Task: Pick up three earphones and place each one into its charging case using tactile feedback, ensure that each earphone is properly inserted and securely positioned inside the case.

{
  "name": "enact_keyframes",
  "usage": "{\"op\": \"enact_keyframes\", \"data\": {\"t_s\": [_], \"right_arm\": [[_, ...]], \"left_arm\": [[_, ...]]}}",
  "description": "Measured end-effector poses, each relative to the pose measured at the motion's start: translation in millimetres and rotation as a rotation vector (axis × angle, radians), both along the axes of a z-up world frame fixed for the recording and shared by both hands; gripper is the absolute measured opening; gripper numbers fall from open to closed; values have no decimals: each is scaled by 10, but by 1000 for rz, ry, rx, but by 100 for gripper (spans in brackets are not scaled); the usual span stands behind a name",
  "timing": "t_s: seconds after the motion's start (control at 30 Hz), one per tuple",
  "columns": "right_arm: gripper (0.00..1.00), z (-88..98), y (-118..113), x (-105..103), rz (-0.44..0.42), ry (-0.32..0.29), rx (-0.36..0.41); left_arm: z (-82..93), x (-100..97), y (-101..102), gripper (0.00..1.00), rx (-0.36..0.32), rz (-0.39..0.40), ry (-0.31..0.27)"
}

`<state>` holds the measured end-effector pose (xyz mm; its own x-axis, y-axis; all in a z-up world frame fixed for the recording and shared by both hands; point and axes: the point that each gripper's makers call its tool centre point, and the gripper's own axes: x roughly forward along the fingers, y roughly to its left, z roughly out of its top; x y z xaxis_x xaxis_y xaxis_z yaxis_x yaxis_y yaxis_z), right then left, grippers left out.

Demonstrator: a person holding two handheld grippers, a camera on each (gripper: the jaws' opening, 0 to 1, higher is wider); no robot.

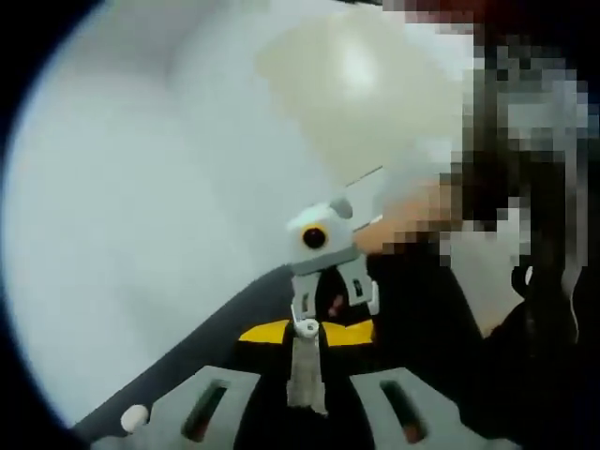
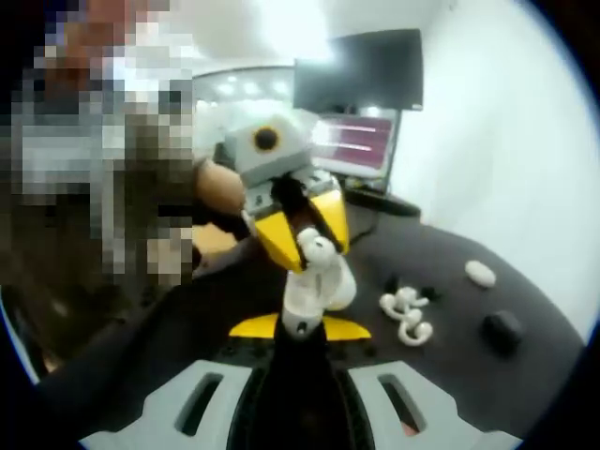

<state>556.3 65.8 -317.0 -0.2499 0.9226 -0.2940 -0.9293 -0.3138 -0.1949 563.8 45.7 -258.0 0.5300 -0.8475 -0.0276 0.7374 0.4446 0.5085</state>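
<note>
In the right gripper view my right gripper (image 2: 300, 326) is shut on a white charging case (image 2: 317, 289), which it holds upright above the black table (image 2: 450, 375). My left gripper (image 2: 305, 239) comes in from above, its yellow jaws shut on a white earphone (image 2: 315, 249) right at the top of the case. In the left gripper view my left gripper (image 1: 305, 333) holds a blurred pale piece (image 1: 306, 375), and the right gripper (image 1: 328, 298) faces it closely. Two more white earphones (image 2: 405, 304) (image 2: 417, 330) lie on the table to the right.
Further right on the table lie a white case (image 2: 480, 273) and a black case (image 2: 502, 328), with small black pieces (image 2: 394, 281) nearby. A monitor (image 2: 361, 70) stands at the back. A person's hand (image 2: 220, 187) holds the left gripper. A small white object (image 1: 134, 417) lies at the table edge.
</note>
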Motion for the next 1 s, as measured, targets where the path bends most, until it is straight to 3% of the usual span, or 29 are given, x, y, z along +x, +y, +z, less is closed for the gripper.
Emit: {"op": "enact_keyframes", "data": {"t_s": [0.1, 0.2, 0.27, 0.67, 0.83, 1.0], "right_arm": [[17, -1, -1, 4, 0, -1, 1], [17, 1, -1, 4, 0, -2, 2], [17, 2, -2, 2, 2, -6, 2], [17, 7, 8, 4, 4, -10, 4], [17, 10, 8, 9, 5, -12, 5], [17, 6, 12, 15, 5, -12, 4]], "left_arm": [[-60, 73, -48, 9, 78, 24, -71], [-107, 65, -74, 9, 91, 15, -74], [-132, 47, -67, 9, 127, 21, -112], [-128, -23, -19, 9, 150, 30, -157], [-96, -8, -94, 9, 188, 32, -246], [-109, -22, -104, 9, 205, 31, -281]]}}
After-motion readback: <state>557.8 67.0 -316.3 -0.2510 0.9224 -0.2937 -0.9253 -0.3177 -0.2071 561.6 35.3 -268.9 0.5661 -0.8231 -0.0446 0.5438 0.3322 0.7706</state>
